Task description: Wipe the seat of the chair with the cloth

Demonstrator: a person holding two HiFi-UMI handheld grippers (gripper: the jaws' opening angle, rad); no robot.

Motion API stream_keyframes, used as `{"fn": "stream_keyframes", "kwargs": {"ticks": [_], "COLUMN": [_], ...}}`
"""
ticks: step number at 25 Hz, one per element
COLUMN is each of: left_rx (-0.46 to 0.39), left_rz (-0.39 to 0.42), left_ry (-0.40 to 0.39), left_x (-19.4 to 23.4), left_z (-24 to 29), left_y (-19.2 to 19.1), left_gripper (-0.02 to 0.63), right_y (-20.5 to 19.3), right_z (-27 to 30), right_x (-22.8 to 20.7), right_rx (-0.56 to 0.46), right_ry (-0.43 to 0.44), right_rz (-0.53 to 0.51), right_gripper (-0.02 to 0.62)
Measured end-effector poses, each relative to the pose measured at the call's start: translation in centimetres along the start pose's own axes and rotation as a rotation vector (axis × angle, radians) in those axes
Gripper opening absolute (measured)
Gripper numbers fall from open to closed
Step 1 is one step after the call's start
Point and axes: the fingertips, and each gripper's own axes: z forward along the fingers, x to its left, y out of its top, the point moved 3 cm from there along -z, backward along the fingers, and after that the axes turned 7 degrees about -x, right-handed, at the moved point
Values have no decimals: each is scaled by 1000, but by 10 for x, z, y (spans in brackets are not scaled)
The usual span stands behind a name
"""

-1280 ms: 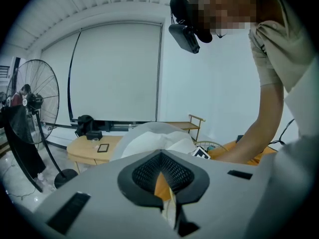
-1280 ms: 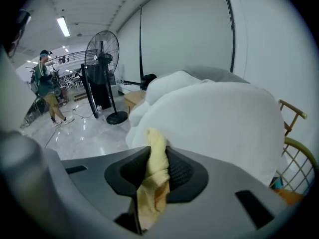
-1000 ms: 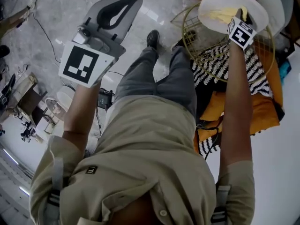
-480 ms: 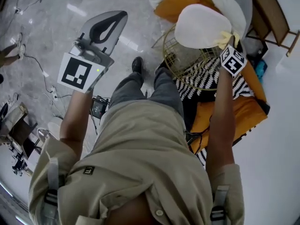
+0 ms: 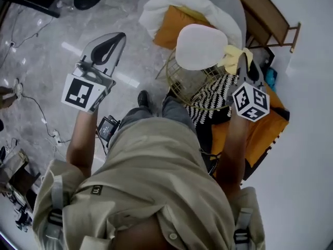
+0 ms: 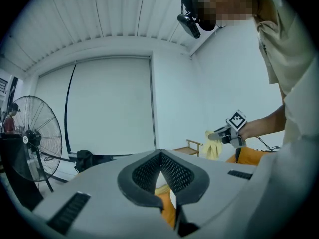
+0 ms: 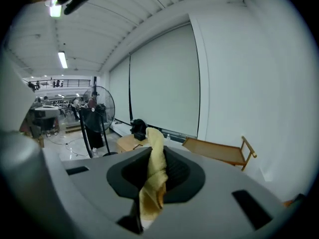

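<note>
A gold wire chair (image 5: 183, 81) with a round white seat (image 5: 200, 46) stands in front of the person's legs. My right gripper (image 5: 242, 62) is shut on a yellow cloth (image 5: 232, 59), which hangs at the seat's right edge. In the right gripper view the cloth (image 7: 155, 179) is pinched between the jaws of that gripper (image 7: 151, 159) and droops toward the camera. My left gripper (image 5: 111, 41) is held up over the floor, left of the chair, jaws together with nothing in them. The left gripper view shows its closed jaws (image 6: 164, 183) and, farther off, the right gripper (image 6: 225, 133) holding the cloth (image 6: 212, 144).
Orange cushions (image 5: 177, 25) and a black-and-white striped fabric (image 5: 213, 95) lie around the chair. A wooden rack (image 5: 270, 15) stands by the white wall. A standing fan (image 7: 100, 109) is across the room. A black device (image 5: 107, 129) and cables lie on the marble floor.
The right gripper and cloth have shifted from over the white seat to its right edge. The head view has swung, so chair and both grippers sit lower and more to the left.
</note>
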Motion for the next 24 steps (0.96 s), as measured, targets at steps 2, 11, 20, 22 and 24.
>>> {"fn": "stream_keyframes", "kwargs": {"ticks": [2,11,20,22,24], "left_rx": [-19,-76,-96,-101,-108], "left_rz": [6,28,40,39,40], "left_ry": [-13,-72,-95,-94,-92], "left_x": [-2,-24,-32,-31,-29], "left_z": [-5,-30,-65,-72,-77], "left_y": [8,30,31,29,30], "left_gripper": [15,15,15,17,15], "right_y": [27,77,80,78,76], "right_z": [-26,-105,-146,-152,-156], "right_x": [20,72,95,102,108], "right_rx": [-41,-123,-158,-158,-159], "right_ry": [33,131,114,113,113], "right_rz": [-10,-4,-11,-9,-8], "right_gripper": [63,61,61,61,61]}}
